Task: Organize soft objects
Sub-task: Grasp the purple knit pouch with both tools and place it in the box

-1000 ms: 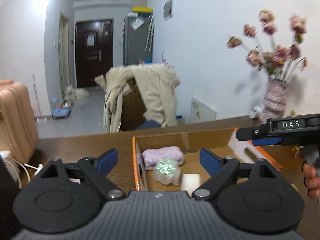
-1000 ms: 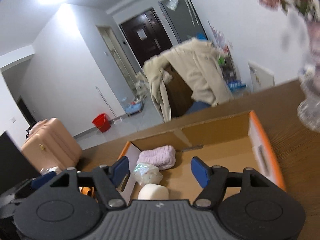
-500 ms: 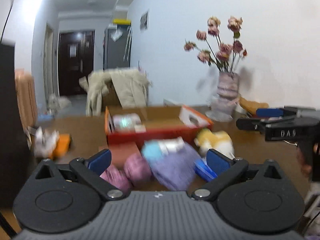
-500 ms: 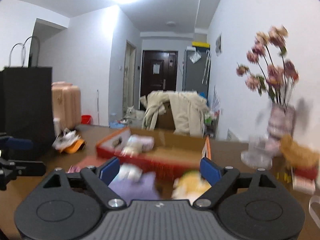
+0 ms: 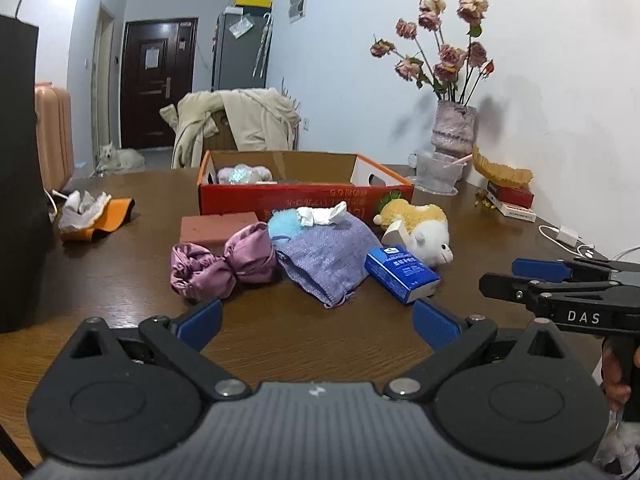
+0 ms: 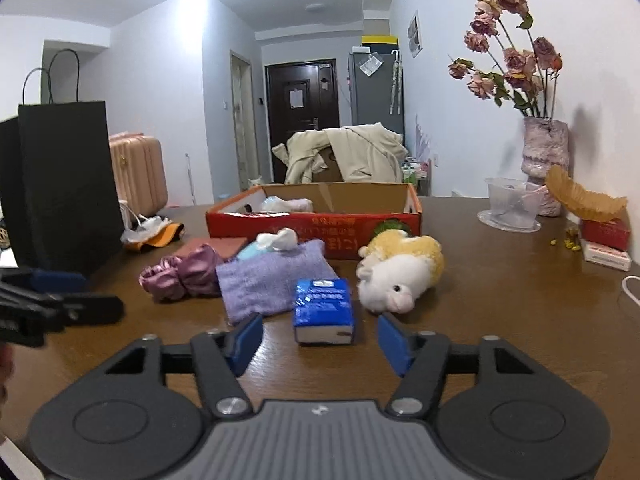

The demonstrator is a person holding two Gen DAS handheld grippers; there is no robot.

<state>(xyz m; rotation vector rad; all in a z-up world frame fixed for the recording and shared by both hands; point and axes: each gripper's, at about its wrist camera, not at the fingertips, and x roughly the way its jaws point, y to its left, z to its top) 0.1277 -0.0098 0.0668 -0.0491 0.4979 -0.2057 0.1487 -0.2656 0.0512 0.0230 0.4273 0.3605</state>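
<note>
Soft things lie in a heap before an orange cardboard box (image 5: 304,200) (image 6: 312,224): purple satin scrunchies (image 5: 220,264) (image 6: 180,276), a lilac knitted cloth (image 5: 324,256) (image 6: 272,280), a yellow-and-white plush toy (image 5: 420,232) (image 6: 400,272) and a blue tissue pack (image 5: 400,272) (image 6: 324,308). My left gripper (image 5: 317,324) is open wide, low over bare table short of the heap. My right gripper (image 6: 320,340) is closing; the tissue pack's near end sits just at its fingertips, with a gap on each side. The box holds a lilac fluffy item and a shiny wrapped one.
A pink block (image 5: 218,228) lies in front of the box. A black paper bag (image 6: 64,184) stands at the left. A vase of dried roses (image 5: 454,128), a glass bowl (image 5: 436,176) and red boxes (image 6: 604,236) line the right wall. An orange cloth with white tissue (image 5: 92,212) lies left.
Both grippers have drawn back from over the box and sunk toward the near table, so the heap now lies ahead. The right jaws stand narrower than half a second ago.
</note>
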